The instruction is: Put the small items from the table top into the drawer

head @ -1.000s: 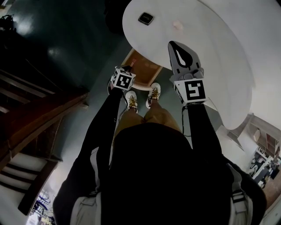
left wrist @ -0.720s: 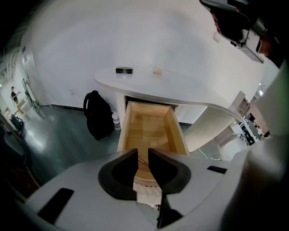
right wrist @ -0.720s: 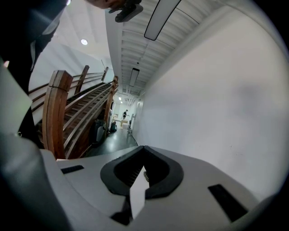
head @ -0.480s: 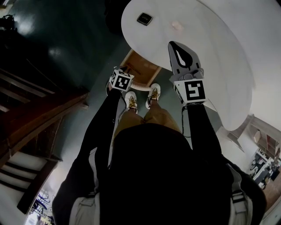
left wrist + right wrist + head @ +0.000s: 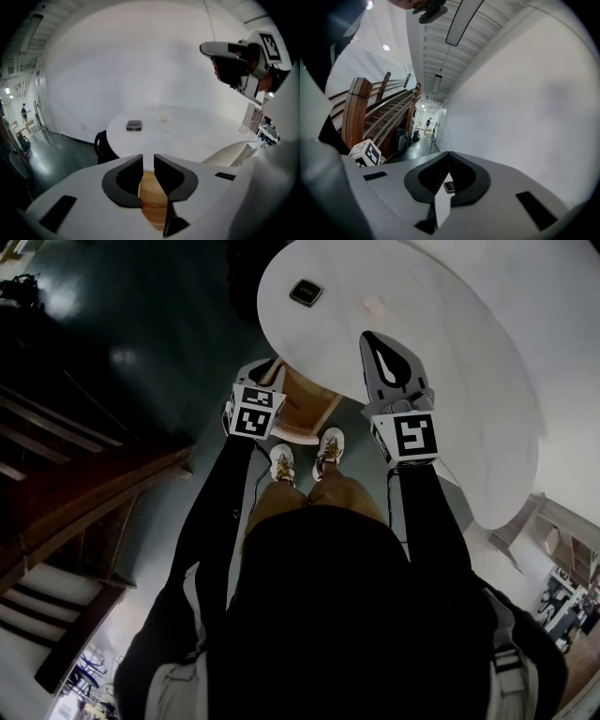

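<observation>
Wooden drawer (image 5: 305, 401) beyond L gripper (image 5: 148, 161), jaws just opening, slightly apart, empty; R gripper (image 5: 449, 158) jaws together, empty.

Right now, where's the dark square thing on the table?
Head view: the dark square thing lies at the left edge of the white table, left of a small pale item, beyond the wooden drawer.

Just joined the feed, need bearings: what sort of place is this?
Probably a lobby or hall of a large building: a wooden staircase, a glossy dark floor, and a round white table.
</observation>
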`<state>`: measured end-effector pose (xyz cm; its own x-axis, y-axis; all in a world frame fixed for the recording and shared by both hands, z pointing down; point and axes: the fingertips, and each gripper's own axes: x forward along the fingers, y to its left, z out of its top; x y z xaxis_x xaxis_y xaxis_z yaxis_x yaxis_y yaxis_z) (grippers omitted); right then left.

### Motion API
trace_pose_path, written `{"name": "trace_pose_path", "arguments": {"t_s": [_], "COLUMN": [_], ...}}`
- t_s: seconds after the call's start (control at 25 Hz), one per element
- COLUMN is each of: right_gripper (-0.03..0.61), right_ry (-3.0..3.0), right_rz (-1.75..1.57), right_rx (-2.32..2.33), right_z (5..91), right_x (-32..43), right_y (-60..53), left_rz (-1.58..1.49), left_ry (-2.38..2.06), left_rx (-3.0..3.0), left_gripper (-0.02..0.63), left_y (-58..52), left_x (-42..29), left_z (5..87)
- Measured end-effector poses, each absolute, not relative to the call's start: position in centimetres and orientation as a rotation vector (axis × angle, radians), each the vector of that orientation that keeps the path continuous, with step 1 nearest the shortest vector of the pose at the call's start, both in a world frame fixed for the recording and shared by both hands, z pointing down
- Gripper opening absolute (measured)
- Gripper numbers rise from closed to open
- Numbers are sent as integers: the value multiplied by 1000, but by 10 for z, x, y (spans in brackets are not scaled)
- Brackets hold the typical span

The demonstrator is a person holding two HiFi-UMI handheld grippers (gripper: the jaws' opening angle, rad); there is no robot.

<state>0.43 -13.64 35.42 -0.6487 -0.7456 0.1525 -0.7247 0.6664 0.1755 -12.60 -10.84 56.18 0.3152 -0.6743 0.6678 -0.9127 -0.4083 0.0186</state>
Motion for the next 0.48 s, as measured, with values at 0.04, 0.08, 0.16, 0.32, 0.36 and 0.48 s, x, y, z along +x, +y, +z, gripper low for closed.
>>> {"name": "trace_pose_path", "arguments": {"t_s": [0.04,0.08,0.16,0.32,0.36,0.48], "right_gripper": [26,26,26,26,26,26], "right_ry": [-2675,-2680,-2695,-2731,-2740,-2766], "right_rz": [-151,-157,-164,-174,-176,-182], "right_rx": [1196,1197,1208,1235,1240,1246], "right_z": [352,349,342,329,326,318], "right_x": [5,5,6,12,14,19], "right_y": [-139,-142,-148,-162,-165,-173], "left_rz": [798,775,731,627,602,546], "left_ry": [-1432,-1452,-1498,-1614,-1644,-1715], "left_rx": [2229,2264,2329,2421,2440,2490], "left_gripper": [81,84,86,89,89,95], "left_y": [-114,-119,-126,-138,-140,-142], "left_x": [-123,-120,-117,-113,-111,-106], "left_z": [545,528,493,426,409,368]}}
